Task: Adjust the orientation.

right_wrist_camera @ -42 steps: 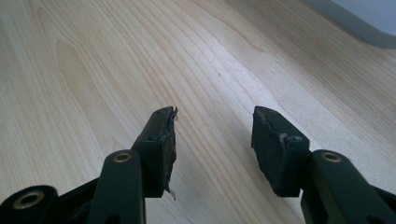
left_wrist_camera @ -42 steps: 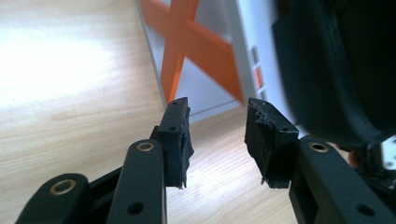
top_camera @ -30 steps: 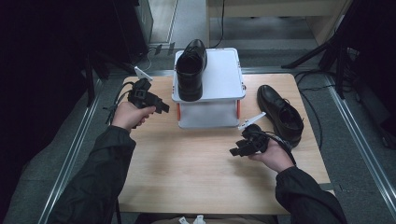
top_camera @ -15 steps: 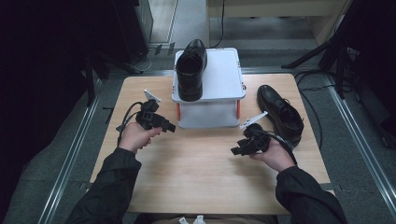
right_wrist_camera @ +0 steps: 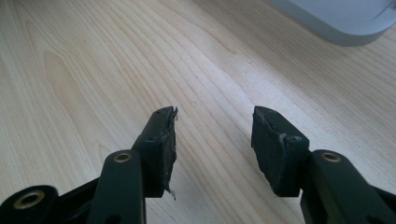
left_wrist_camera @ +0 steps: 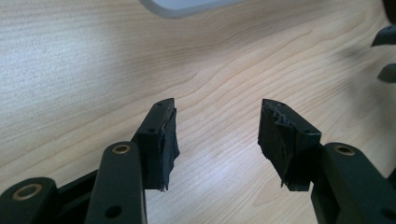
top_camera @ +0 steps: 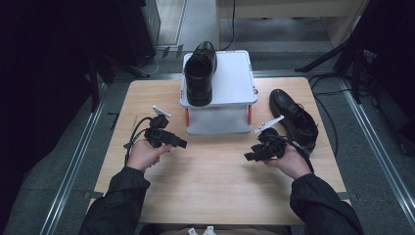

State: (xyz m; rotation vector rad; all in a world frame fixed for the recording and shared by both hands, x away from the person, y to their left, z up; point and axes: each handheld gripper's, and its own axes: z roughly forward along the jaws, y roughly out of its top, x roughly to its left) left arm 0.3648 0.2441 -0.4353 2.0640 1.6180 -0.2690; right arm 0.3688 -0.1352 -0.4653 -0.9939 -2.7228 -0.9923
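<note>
One black leather shoe (top_camera: 199,73) stands on top of a pale grey box (top_camera: 230,93) at the back middle of the wooden table (top_camera: 215,186). Its mate (top_camera: 293,117) lies on the table to the right of the box. My left gripper (top_camera: 178,143) (left_wrist_camera: 217,126) hovers low over bare wood in front of the box's left corner. Its jaws have just been opening and stand open with nothing between them. In front of the box's right corner my right gripper (top_camera: 248,156) (right_wrist_camera: 215,130) is open and empty too, pointing inward toward the left one.
A corner of the grey box (left_wrist_camera: 187,5) (right_wrist_camera: 345,18) shows at the top of both gripper views. The right gripper's jaw tips (left_wrist_camera: 387,35) show at the far right of the left gripper view. Dark floor and metal rails (top_camera: 73,161) flank the table.
My left hand has come down and toward me from beside the box to just above the table, and its jaws have spread wider. The right hand has stayed put.
</note>
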